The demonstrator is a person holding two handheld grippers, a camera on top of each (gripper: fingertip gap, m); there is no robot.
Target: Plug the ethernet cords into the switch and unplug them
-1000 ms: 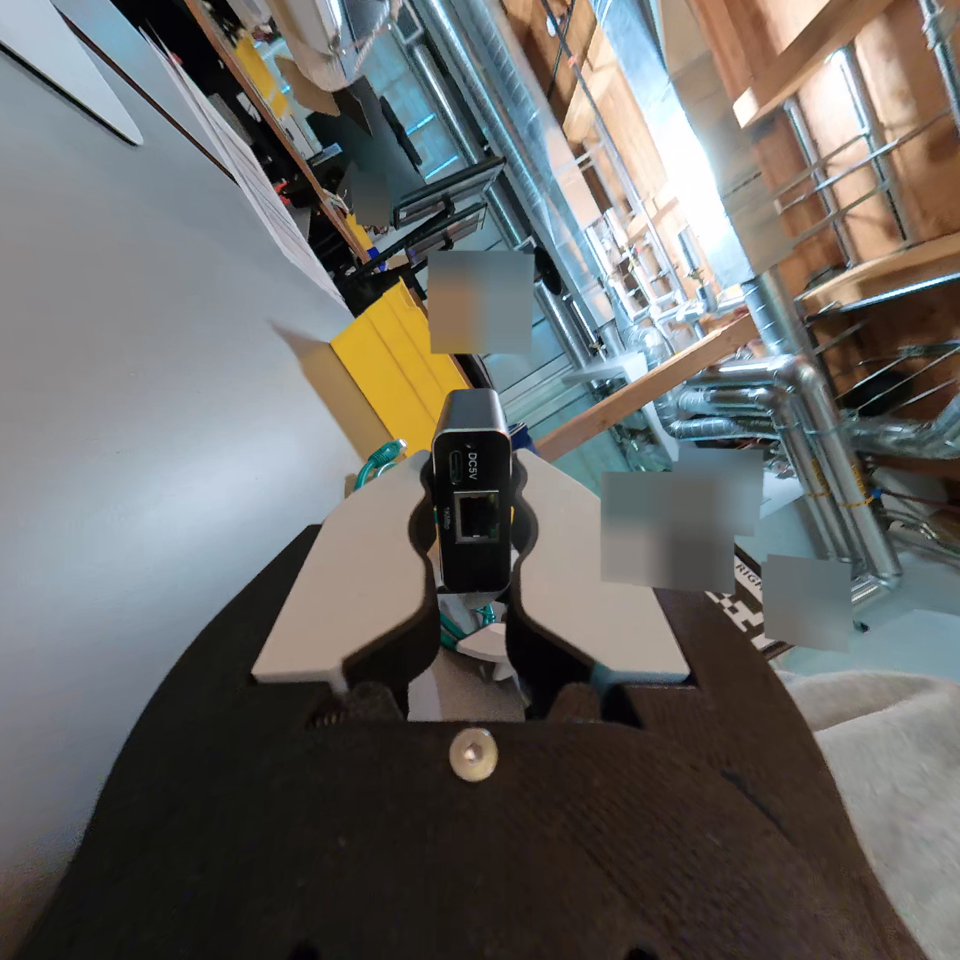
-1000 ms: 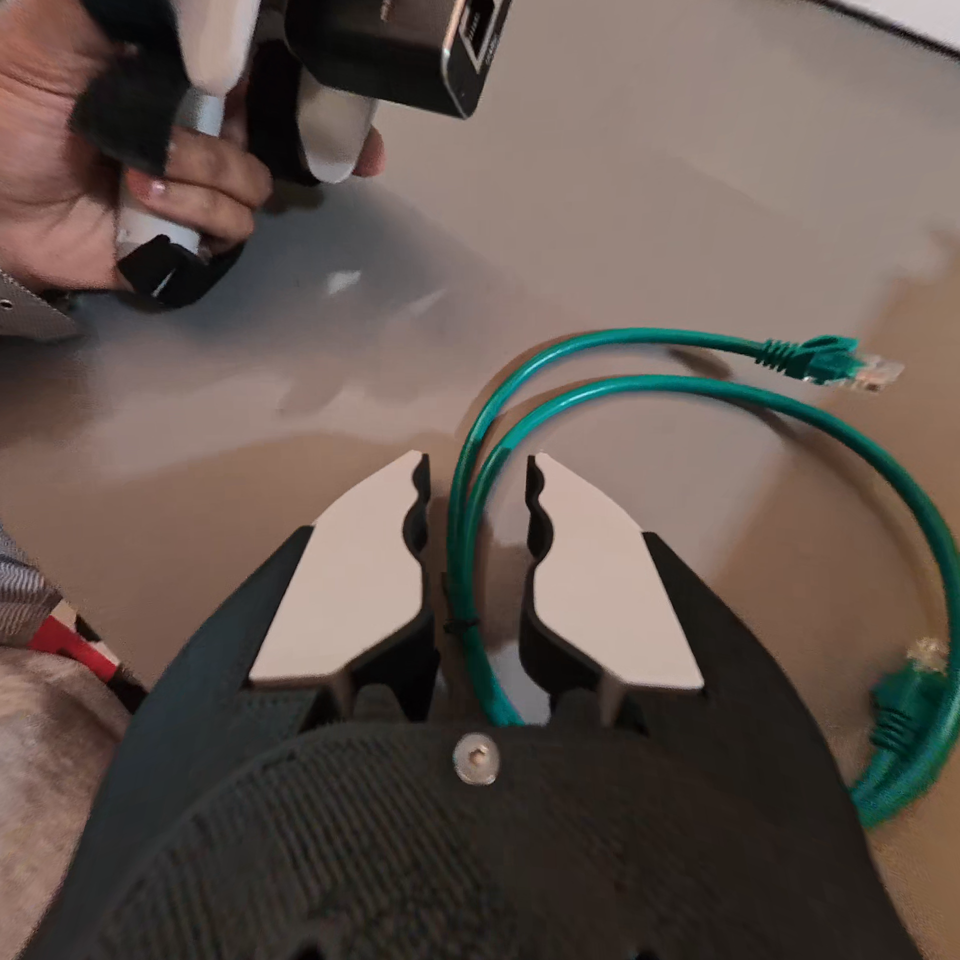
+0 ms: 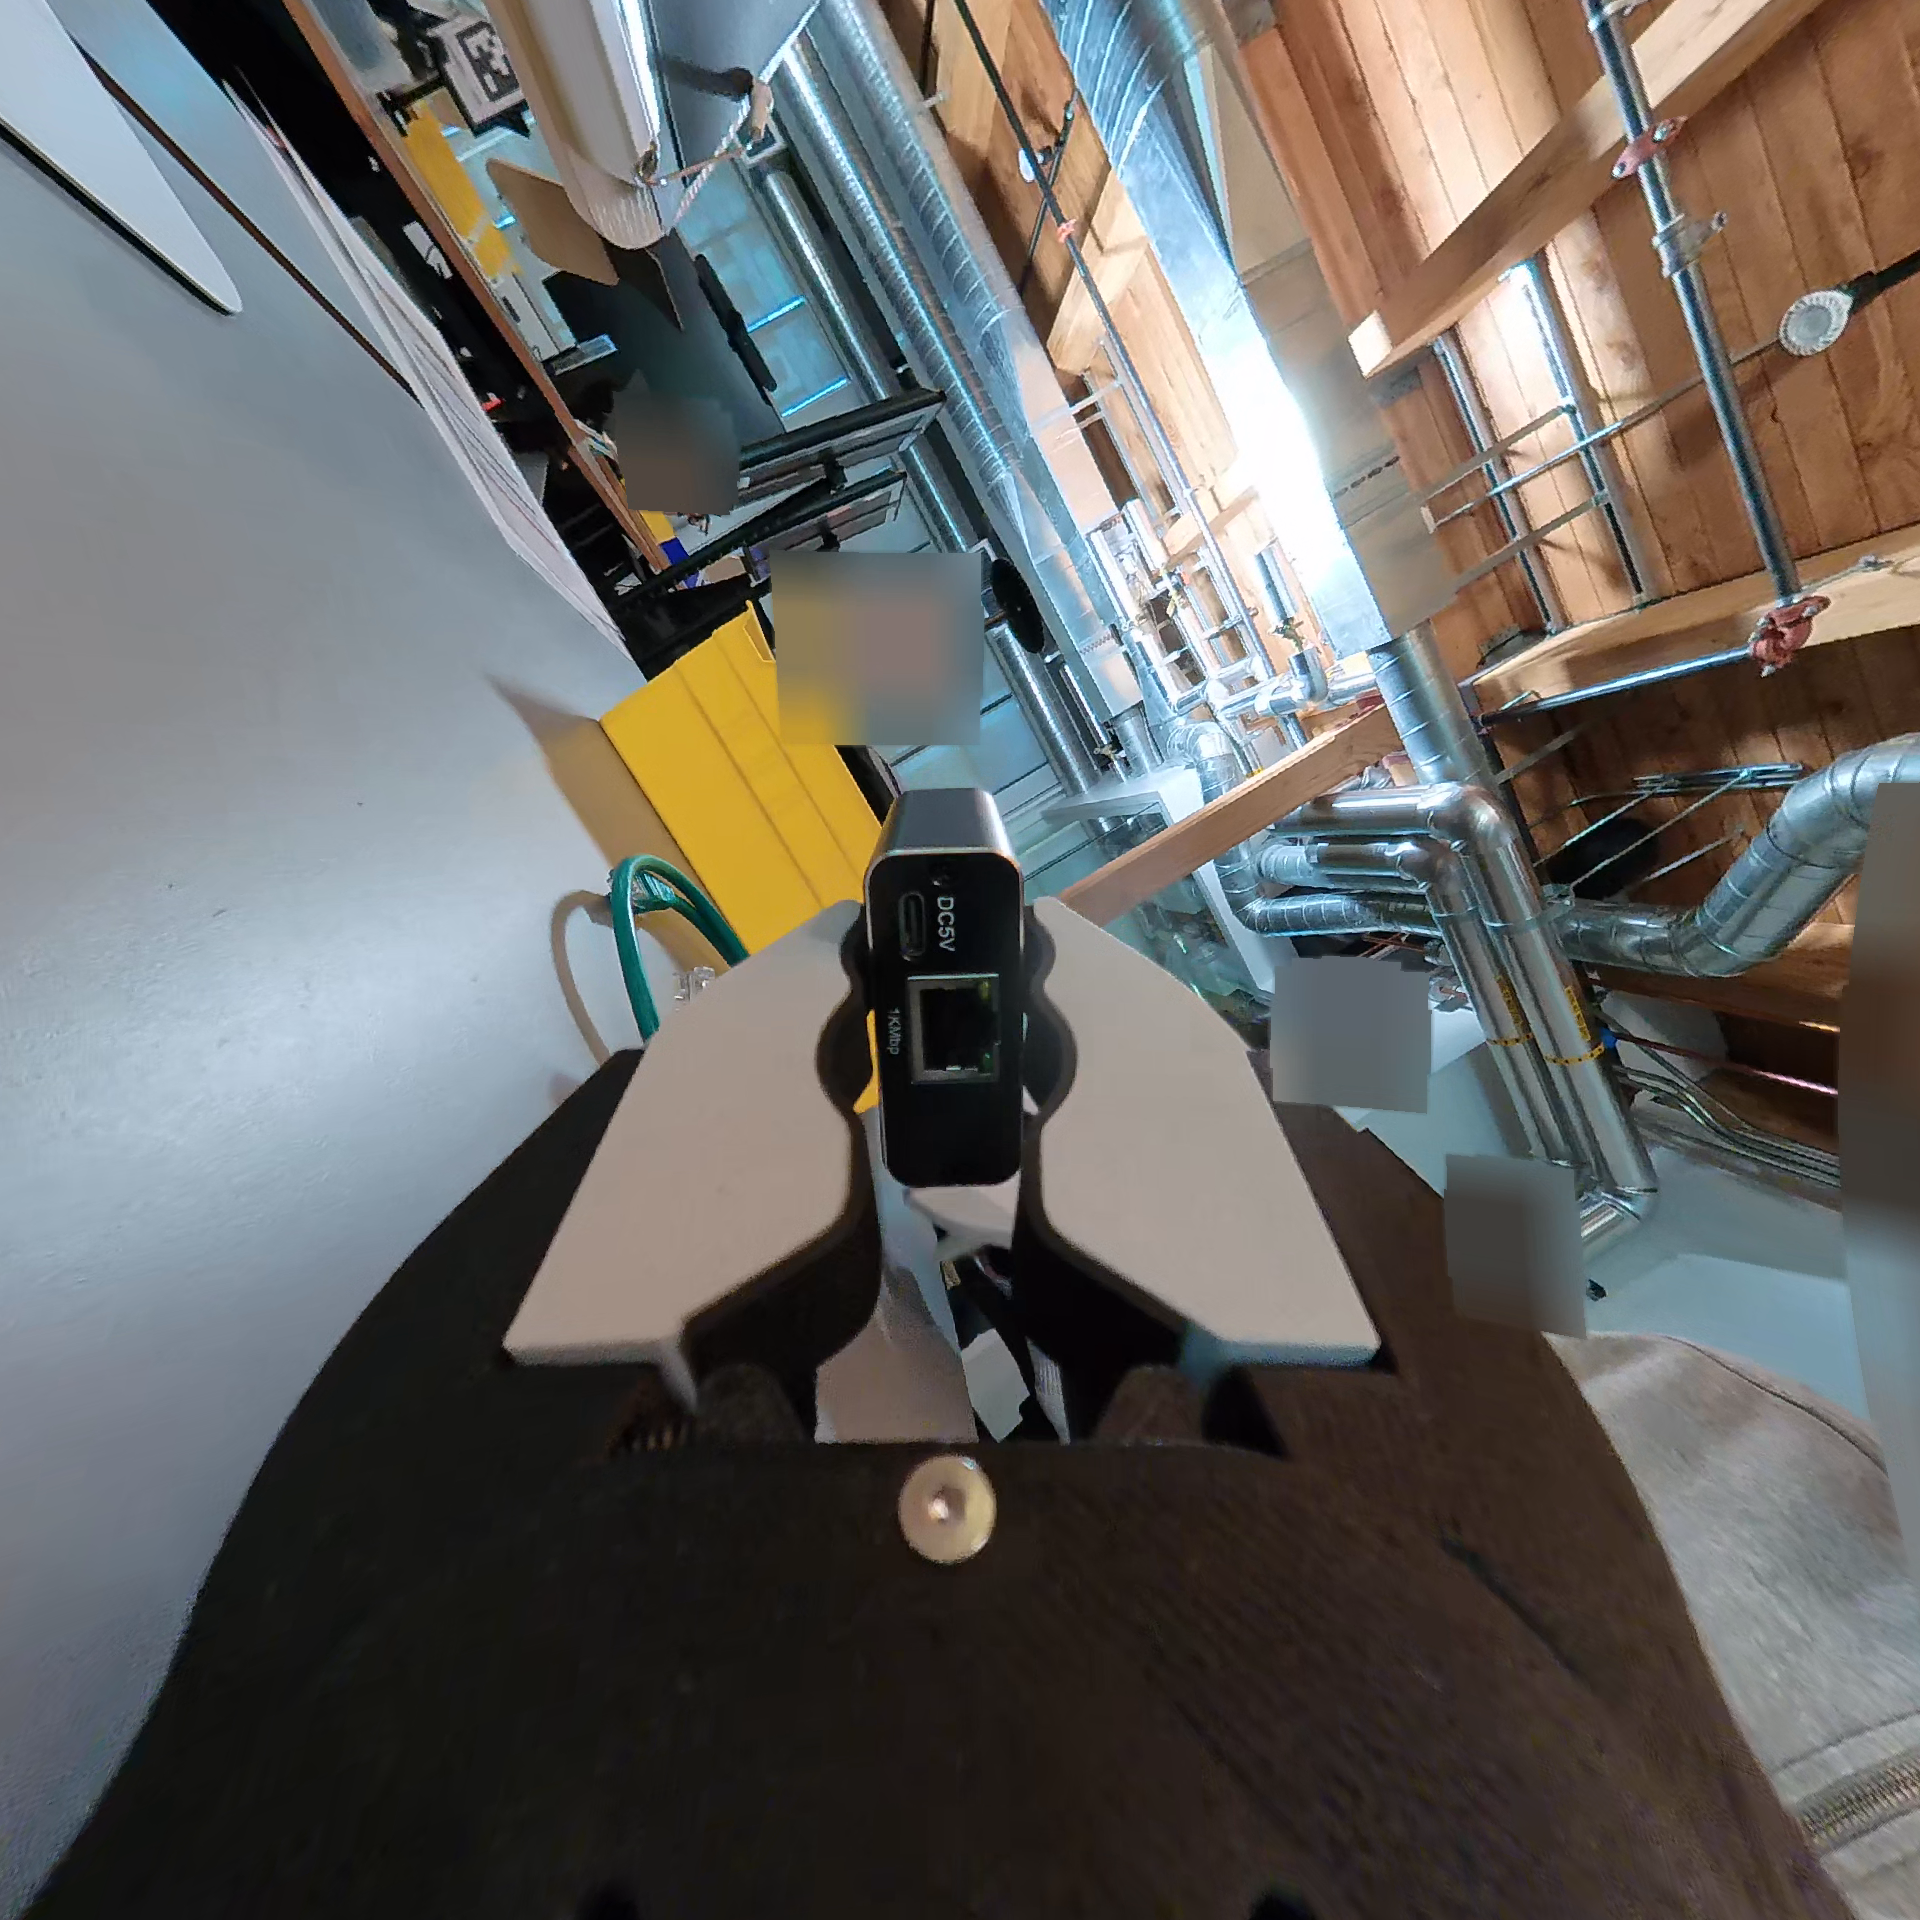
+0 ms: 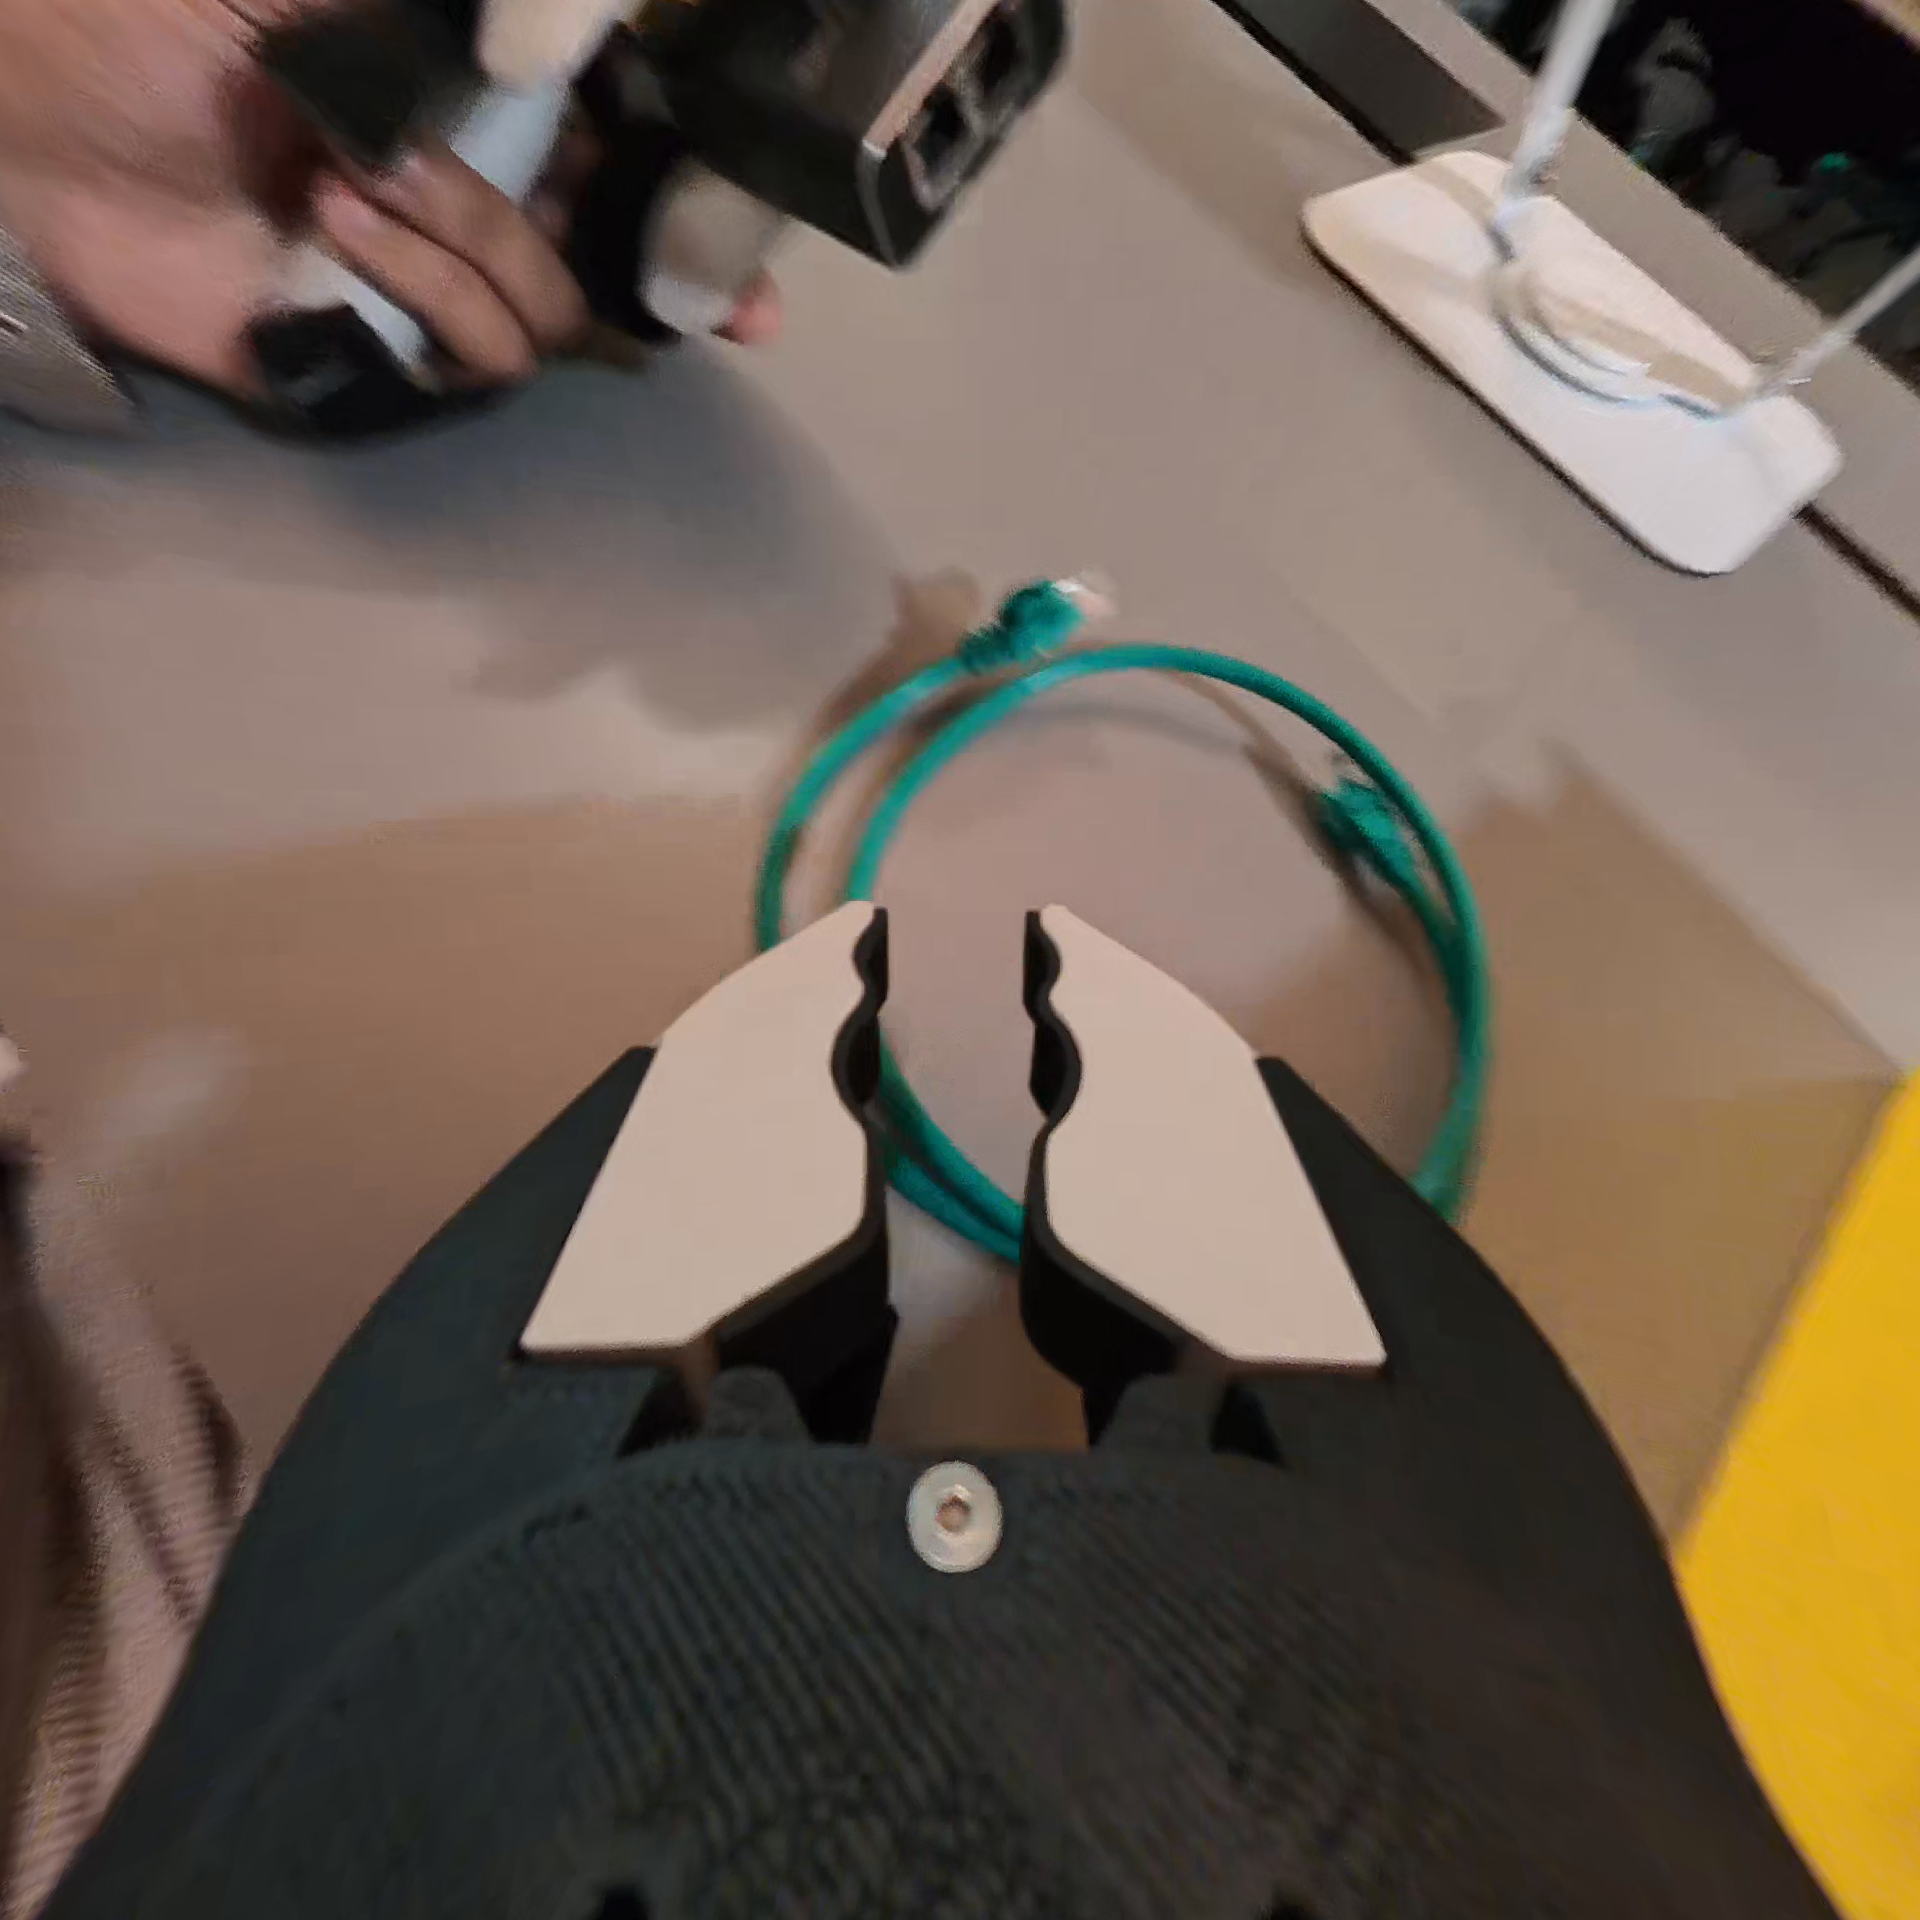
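Observation:
My left gripper (image 3: 945,914) is shut on a small black switch (image 3: 945,1039) and holds it up off the table, with its end port facing the camera. The right wrist view shows the same switch (image 4: 914,125) at the top, held by a person's hand (image 4: 208,187), with two ports showing. A green ethernet cord (image 4: 1143,665) lies looped on the grey table. One plug (image 4: 1039,613) is at the far side and another plug (image 4: 1361,821) is at the right. My right gripper (image 4: 956,920) is open above the near part of the loop, and the cord runs under the gap between its fingers.
A yellow bin (image 4: 1818,1455) stands at the right edge of the table and also shows in the left wrist view (image 3: 727,790). A white stand base (image 4: 1558,343) with a clear cable sits at the far right. A white cable (image 3: 566,966) lies beside the green cord (image 3: 644,914).
My right gripper has drawn back and swung, so the whole cord loop now lies ahead of it. The left gripper still holds the switch, turned a little.

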